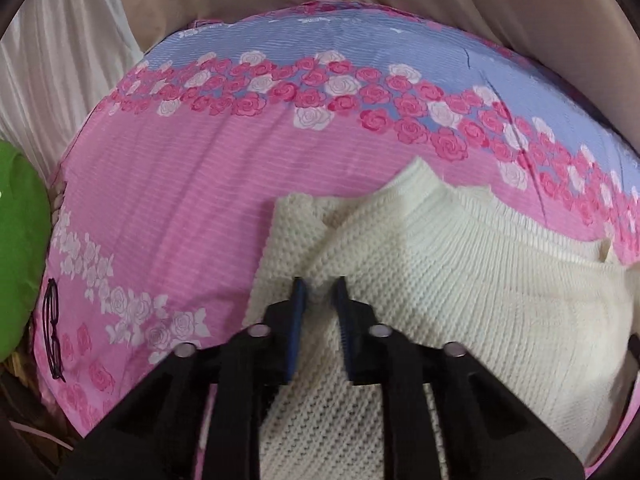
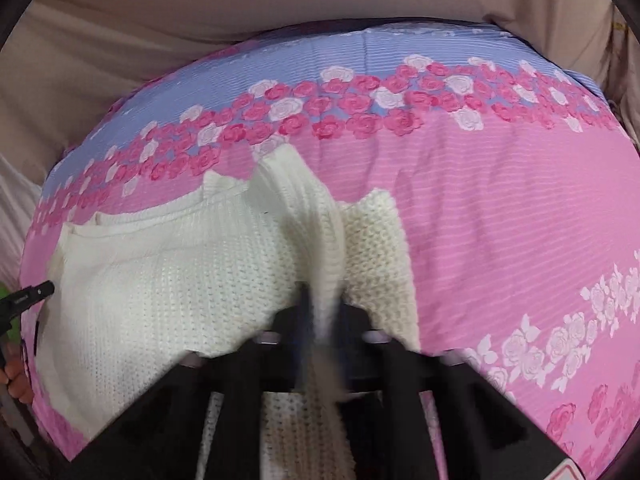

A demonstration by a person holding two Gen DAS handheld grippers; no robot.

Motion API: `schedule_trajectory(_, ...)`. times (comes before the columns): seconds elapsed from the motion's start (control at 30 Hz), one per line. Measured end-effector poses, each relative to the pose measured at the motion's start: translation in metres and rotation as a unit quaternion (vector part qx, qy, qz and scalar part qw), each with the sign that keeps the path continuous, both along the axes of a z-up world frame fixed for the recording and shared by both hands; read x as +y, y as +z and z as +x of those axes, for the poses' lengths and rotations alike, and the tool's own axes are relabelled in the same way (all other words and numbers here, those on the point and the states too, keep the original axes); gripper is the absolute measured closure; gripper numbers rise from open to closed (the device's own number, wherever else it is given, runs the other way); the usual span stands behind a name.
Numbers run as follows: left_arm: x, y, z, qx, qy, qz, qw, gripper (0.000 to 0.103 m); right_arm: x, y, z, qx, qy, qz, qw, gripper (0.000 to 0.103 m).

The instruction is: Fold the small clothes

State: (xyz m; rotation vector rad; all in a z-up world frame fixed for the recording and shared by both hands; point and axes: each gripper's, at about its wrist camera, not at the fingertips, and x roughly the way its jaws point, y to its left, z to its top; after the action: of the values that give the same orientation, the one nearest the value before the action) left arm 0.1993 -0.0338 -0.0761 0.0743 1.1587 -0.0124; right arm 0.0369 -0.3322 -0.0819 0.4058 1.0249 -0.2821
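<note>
A cream knitted sweater point(image 1: 440, 264) lies on a pink and blue rose-print sheet point(image 1: 180, 200), its ribbed hem turned up over the waffle-knit body. My left gripper point(image 1: 320, 290) is at the sweater's left edge, its blue pads shut on a pinch of the knit. In the right wrist view, the same sweater point(image 2: 168, 272) spreads to the left. My right gripper point(image 2: 324, 304) is shut on a raised fold of it that runs up between the fingers, blurred. Part of the left gripper's body point(image 2: 28, 296) shows at the left edge.
A green cushion-like thing point(image 1: 20, 240) sits off the sheet's left side, with dark-framed glasses point(image 1: 54, 332) beside it on the sheet. Beige cloth point(image 2: 280, 0) hangs behind, white pleated fabric point(image 1: 60, 60) at the far left. Bare sheet point(image 2: 500, 220) stretches right of the sweater.
</note>
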Motion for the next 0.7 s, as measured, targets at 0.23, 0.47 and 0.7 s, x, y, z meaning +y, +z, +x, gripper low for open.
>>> schedule_trajectory(0.23,0.011,-0.011,0.017,0.011,0.016,0.020,0.9996,0.103,-0.016,0.000,-0.009,-0.001,-0.031,-0.016,0.999,0.095)
schedule_trajectory(0.47,0.018,0.019,-0.031,-0.010,0.004,-0.001,0.9999,0.100,0.016,0.054,-0.039,-0.061,-0.018,-0.061,0.996,0.086)
schedule_trajectory(0.7,-0.002,-0.010,-0.117,0.045,-0.027,-0.016,0.9985,0.100,0.132,0.044,-0.057,-0.054,0.101,-0.001,0.993,0.092)
